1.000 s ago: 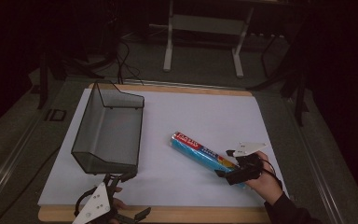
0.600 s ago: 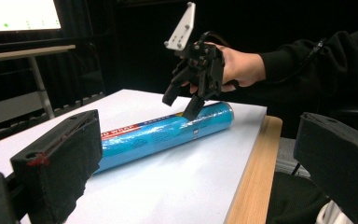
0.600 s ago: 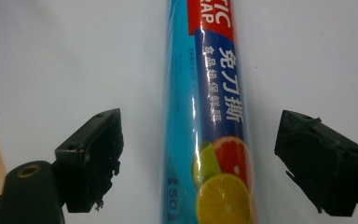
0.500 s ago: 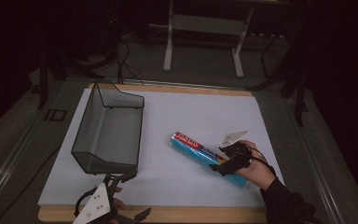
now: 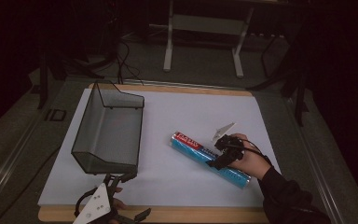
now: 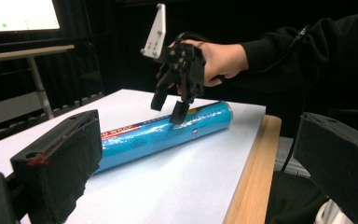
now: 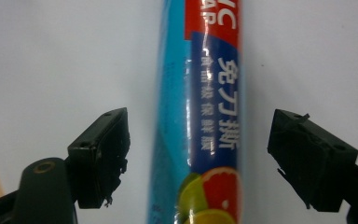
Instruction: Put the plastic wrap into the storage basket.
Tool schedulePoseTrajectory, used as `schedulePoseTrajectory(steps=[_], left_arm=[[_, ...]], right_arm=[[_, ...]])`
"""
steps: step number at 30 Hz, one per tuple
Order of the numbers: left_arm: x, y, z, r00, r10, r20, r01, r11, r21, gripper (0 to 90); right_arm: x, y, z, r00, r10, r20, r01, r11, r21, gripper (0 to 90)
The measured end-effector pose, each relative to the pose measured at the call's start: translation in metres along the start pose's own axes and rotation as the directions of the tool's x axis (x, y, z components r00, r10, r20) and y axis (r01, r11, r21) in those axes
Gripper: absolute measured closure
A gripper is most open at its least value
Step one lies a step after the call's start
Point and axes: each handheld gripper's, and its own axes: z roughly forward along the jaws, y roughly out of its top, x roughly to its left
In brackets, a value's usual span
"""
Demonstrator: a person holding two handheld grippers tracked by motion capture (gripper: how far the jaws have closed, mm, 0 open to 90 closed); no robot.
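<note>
Table: white sheet [image 5: 177, 116] on a wood-edged board, everything else stands or lies on it
Wire basket: dark mesh bin [image 5: 109, 133], upright on the left half of the sheet, well apart from the roll
Roll: blue tube of cling wrap [image 5: 209, 160] with a red label end, flat on the right half of the sheet; its long axis runs on a slant from the red end near the middle of the sheet to the near right corner
Right gripper: [image 5: 222, 154] held over the roll about midway along it, tilted down at it; jaws spread wide with nothing between the pads, one jaw standing off each flank of the tube, so the closing line runs across the long axis; seen from the side, the tips sit at or just above the top of the tube, contact hard to judge
Left gripper: [image 5: 103, 205] at the near left edge of the board, just in front of the basket, well apart from the roll; jaws wide apart, gripping nothing
Nearer hand: the right, by a long way
Likely next move: lower a little so the pads bracket the tube's sides, then close across it; the alignment already looks good
</note>
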Motion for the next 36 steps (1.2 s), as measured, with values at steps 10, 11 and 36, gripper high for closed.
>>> schedulePoseTrajectory(steps=[10,11,36], left_arm=[[0.000,0.000,-0.001,1.0000,0.000,-0.005,0.000,1.0000,-0.008,2.1],[0.000,0.000,-0.001,1.0000,0.000,-0.006,0.000,1.0000,-0.008,2.1],[0.001,0.001,-0.002,1.0000,-0.006,0.001,0.006,0.9999,-0.014,2.0]], right_arm=[[-0.003,0.017,0.010,0.9993,-0.035,0.016,0.032,0.990,0.136,20.1],[-0.004,0.018,0.011,0.9993,-0.036,0.008,0.034,0.988,0.153,19.7],[-0.009,0.045,0.049,0.9981,0.061,0.003,-0.058,0.923,0.381,15.9]])
